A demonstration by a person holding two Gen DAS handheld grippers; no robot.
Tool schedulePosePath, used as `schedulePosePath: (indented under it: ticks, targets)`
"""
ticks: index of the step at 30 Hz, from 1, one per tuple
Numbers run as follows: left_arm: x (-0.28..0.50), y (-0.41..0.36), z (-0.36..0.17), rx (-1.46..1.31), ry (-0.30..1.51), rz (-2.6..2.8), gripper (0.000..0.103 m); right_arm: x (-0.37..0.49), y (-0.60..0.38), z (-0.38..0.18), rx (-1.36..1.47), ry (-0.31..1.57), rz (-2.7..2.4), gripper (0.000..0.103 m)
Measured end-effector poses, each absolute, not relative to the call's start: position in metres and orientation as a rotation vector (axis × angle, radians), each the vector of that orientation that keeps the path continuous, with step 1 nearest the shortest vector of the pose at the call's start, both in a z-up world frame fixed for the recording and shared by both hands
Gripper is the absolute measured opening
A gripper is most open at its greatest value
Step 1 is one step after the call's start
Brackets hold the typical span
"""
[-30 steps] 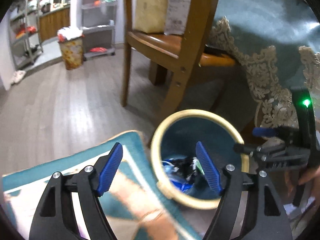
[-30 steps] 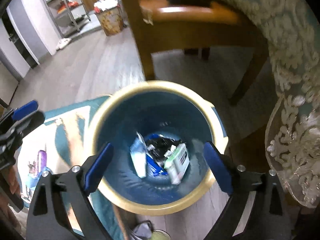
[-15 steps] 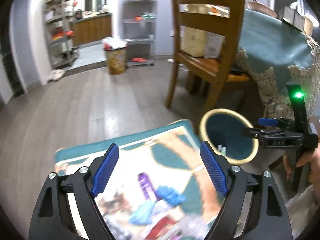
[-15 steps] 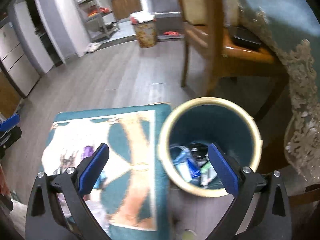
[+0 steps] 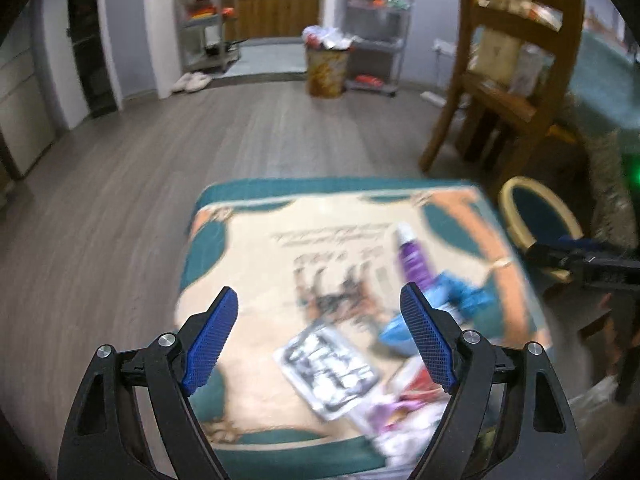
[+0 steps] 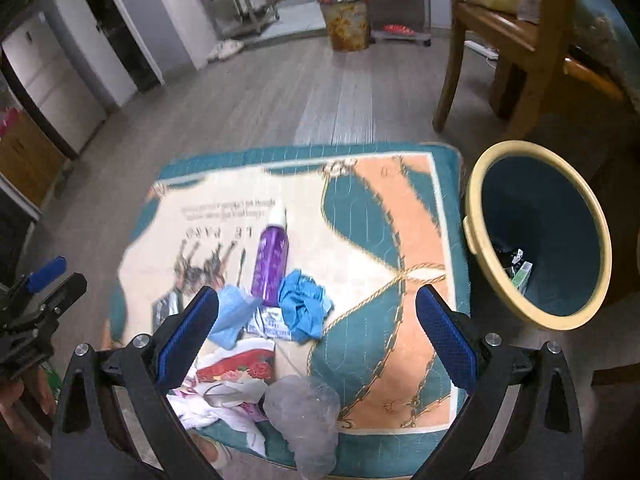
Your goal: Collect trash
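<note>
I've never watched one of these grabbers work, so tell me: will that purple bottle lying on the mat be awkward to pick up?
Possibly. The purple bottle lies on its side and looks round, so a nudge may roll it across the mat. Its smooth plastic might slip unless squeezed across the middle. It looks small, so probably light, and the crumpled blue wrapper touching it may shift too.

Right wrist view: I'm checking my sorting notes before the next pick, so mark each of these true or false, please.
1. The purple plastic bottle lies on the patterned teal mat. True.
2. The round teal bin with the cream rim is empty. False: packaging lies inside.
3. The crumpled blue cloth touches the bottle. True.
4. The right gripper grips the bottle. False: its jaws are open, holding nothing.
</note>
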State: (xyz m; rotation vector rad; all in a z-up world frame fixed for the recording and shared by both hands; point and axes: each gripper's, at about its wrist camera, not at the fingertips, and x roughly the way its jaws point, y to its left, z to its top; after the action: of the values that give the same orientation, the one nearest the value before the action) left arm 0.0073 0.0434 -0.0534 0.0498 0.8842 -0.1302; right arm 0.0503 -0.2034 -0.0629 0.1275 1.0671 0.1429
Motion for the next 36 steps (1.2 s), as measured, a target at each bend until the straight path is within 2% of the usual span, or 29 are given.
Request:
schedulePosePath:
  ticks: [12, 14, 21, 23, 24, 25, 26, 27, 28, 32, 34, 36]
  targets:
    - [0.012, 0.047, -0.14, -0.123, 1.066, -0.076, 0.083, 0.069, -0.184, -0.106, 0.006, 1.131, 0.106, 0.096]
    - [0.015, 0.043, -0.152, -0.12, 1.096, -0.068, 0.083, 0.072, -0.183, -0.115, 0.002, 1.159, 0.135, 0.084]
    - [0.024, 0.039, -0.179, -0.158, 1.188, -0.047, 0.084, 0.08, -0.175, -0.145, 0.032, 1.269, 0.231, 0.065]
    - [0.027, 0.037, -0.179, -0.141, 1.193, -0.039, 0.084, 0.083, -0.173, -0.154, 0.021, 1.297, 0.239, 0.051]
    - [0.027, 0.037, -0.178, -0.14, 1.191, -0.038, 0.084, 0.084, -0.173, -0.156, 0.02, 1.304, 0.241, 0.048]
    - [0.028, 0.037, -0.178, -0.138, 1.195, -0.033, 0.082, 0.085, -0.173, -0.159, 0.019, 1.312, 0.245, 0.039]
    - [0.029, 0.037, -0.176, -0.129, 1.193, -0.028, 0.073, 0.086, -0.173, -0.16, 0.023, 1.316, 0.253, 0.034]
    - [0.03, 0.037, -0.175, -0.117, 1.187, -0.026, 0.059, 0.086, -0.174, -0.16, 0.027, 1.314, 0.26, 0.033]
    - [0.032, 0.038, -0.174, -0.108, 1.182, -0.028, 0.054, 0.087, -0.174, -0.159, 0.026, 1.311, 0.263, 0.031]
    - [0.038, 0.036, -0.17, -0.118, 1.178, -0.06, 0.019, 0.089, -0.179, -0.151, 0.043, 1.282, 0.262, 0.029]
    - [0.04, 0.033, -0.168, -0.116, 1.173, -0.074, 0.012, 0.091, -0.182, -0.146, 0.05, 1.266, 0.256, 0.029]
    - [0.041, 0.03, -0.164, -0.106, 1.155, -0.082, 0.011, 0.092, -0.187, -0.14, 0.058, 1.246, 0.251, 0.028]
